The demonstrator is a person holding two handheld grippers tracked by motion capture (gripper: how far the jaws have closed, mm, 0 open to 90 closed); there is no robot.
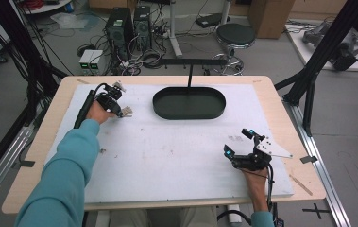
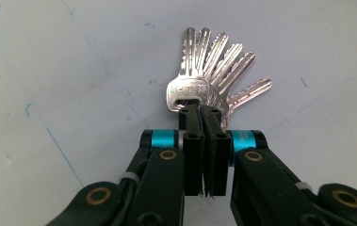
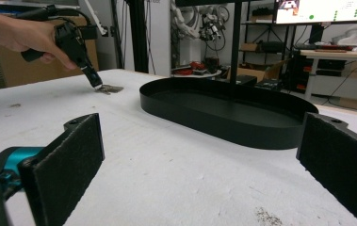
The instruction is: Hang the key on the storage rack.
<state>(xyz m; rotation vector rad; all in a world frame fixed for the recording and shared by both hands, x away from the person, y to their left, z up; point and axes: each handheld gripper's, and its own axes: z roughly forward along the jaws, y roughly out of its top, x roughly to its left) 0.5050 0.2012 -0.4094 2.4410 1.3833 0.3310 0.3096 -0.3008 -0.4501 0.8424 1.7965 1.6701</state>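
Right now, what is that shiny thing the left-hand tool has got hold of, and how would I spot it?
Start at the black oval tray at the far middle of the white table, then look to its left, where the left gripper comes down. Its jaws are shut on a bunch of keys lying on the table, silver and fanned out, the sole shiny metal thing there.

We wear teal sleeves [image 1: 68, 170]; our black claws [image 2: 203, 141] carry cyan collars, brass screws and black cables.

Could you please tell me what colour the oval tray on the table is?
The oval tray is black all over, clearest in the right gripper view.
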